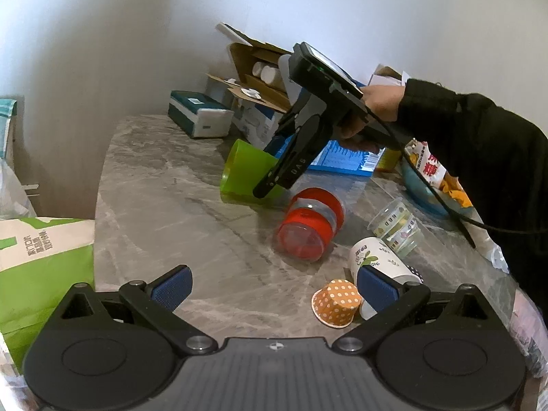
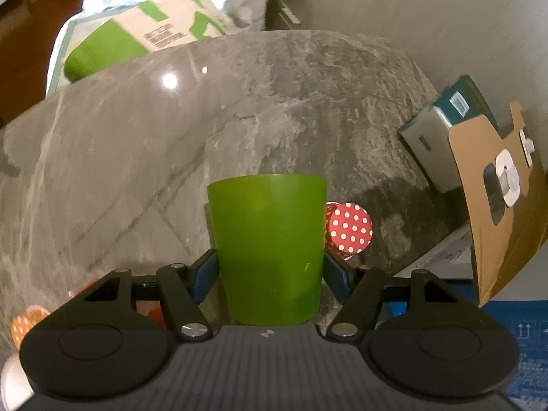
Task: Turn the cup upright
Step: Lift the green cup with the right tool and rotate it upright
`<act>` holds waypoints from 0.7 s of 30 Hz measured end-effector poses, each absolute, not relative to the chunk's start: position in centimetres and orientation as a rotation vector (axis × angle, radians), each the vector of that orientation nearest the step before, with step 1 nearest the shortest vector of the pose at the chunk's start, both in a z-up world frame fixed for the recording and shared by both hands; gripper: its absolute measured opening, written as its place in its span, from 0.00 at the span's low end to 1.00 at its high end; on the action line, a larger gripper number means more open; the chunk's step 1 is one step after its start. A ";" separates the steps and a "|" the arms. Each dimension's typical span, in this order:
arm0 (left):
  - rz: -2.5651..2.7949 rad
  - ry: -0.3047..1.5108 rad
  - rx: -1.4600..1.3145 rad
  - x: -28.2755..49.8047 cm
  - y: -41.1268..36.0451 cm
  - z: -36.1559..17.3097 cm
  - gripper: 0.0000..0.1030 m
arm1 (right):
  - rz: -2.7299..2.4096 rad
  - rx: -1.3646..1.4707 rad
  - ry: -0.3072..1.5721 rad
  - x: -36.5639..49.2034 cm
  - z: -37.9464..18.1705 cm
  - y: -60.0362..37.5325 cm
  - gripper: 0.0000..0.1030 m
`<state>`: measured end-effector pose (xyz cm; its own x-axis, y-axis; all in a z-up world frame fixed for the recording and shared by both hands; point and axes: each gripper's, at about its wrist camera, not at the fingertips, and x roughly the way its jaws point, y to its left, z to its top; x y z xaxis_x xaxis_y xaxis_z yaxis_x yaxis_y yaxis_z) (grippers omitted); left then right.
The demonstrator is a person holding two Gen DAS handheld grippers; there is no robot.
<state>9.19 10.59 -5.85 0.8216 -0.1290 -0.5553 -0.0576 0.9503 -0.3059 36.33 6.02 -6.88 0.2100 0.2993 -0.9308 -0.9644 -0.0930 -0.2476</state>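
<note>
Right tongs (image 2: 270, 274) pinching the see-through green plastic cup (image 2: 269, 250) by its sides, one blue pad on each side. Held like that probably so the cup can be turned without slipping. Tilted in the left view, with the open mouth (image 1: 230, 166) facing about 10 o'clock, low over the grey marble tabletop (image 1: 154, 205); whether touching it or just lifted, hard to tell. Not yet standing up, so the flip looks only half done.

Left tongs (image 1: 274, 284) spread wide, holding nothing, low at 6 o'clock, likely just waiting out of the way.

Only in the left view: the whole right tool from the side, the hand (image 1: 380, 102) on its handle, and how much the green cup leans. Also a red plastic jar (image 1: 308, 229) lying at 3 o'clock of the green cup, an orange dotted paper cup (image 1: 337, 303) at 5 o'clock, and a white printed paper cup (image 1: 373, 257) beside it.

Only in the right view: the close grip on the cup wall, and a red dotted paper cup (image 2: 349, 227) hiding just behind the green cup at 3 o'clock.
</note>
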 end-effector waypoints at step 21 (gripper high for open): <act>-0.040 0.457 -0.435 -1.3 13.0 -2.5 1.00 | 0.938 -0.423 0.907 24.9 4.6 -4.1 0.64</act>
